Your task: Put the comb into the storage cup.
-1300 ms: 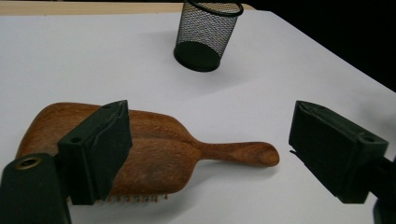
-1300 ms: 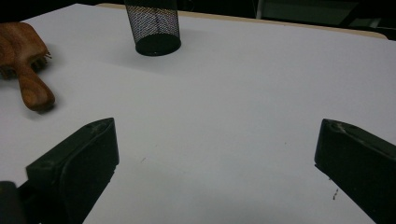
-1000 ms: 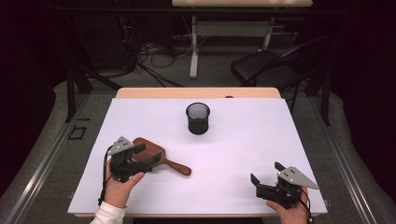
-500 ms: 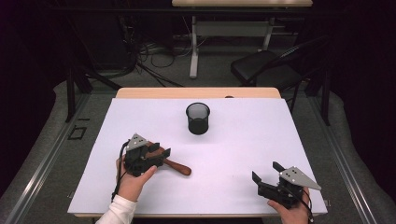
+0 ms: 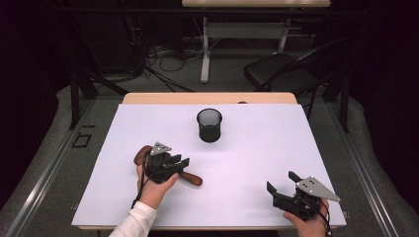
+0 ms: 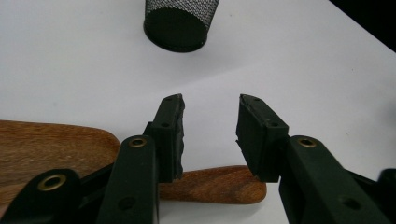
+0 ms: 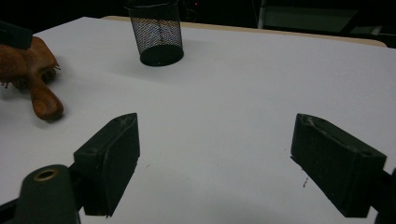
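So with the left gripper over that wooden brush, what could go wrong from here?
1. The left gripper is open above the wooden brush, with its handle low between the jaws. A close here might catch only the tapered handle end, and the brush could pivot or slip.
2. The brush appears to lie bristles down, so a lift may tip it.
3. The mesh cup stands just ahead; a forward push could knock it.

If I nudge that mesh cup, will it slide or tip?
The mesh cup looks light, being open wire, so it would likely slide on the smooth white table. It stands taller than its base, so a high push may tip it and it could roll.
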Demonstrator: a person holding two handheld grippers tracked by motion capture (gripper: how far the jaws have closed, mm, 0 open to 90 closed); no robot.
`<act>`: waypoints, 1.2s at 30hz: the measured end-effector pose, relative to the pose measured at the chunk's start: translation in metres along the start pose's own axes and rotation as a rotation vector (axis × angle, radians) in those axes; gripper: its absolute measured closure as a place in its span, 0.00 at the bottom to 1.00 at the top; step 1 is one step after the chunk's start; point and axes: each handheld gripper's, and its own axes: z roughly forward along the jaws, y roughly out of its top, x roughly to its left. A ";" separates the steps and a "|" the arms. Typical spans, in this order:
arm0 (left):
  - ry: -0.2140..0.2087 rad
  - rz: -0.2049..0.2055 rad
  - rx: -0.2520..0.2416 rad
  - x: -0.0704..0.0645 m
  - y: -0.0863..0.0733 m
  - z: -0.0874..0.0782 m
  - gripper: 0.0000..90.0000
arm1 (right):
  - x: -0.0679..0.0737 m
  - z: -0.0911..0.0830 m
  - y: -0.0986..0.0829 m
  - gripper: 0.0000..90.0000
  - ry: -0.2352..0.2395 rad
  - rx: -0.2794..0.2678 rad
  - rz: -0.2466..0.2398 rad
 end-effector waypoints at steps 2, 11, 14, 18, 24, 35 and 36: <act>0.007 0.001 0.025 -0.001 -0.001 0.005 0.74 | 0.000 0.000 0.000 0.17 -0.002 0.011 0.002; 0.035 -0.017 0.107 -0.002 -0.006 0.026 0.93 | -0.002 0.001 -0.001 0.17 -0.001 0.029 0.003; 0.035 -0.040 0.131 -0.001 -0.007 0.031 0.96 | -0.002 0.001 -0.001 0.17 0.000 0.028 0.006; 0.042 -0.056 0.167 0.000 -0.009 0.037 1.00 | -0.002 0.001 -0.001 0.17 0.007 0.036 0.016; 0.044 -0.058 0.193 0.000 -0.012 0.041 1.00 | -0.002 0.002 -0.001 0.17 0.007 0.032 0.021; 0.050 -0.046 0.216 -0.001 -0.013 0.044 1.00 | -0.003 0.001 -0.001 0.17 0.004 0.036 0.022; 0.050 -0.044 0.217 -0.001 -0.013 0.044 1.00 | -0.003 0.001 -0.001 0.17 0.004 0.036 0.024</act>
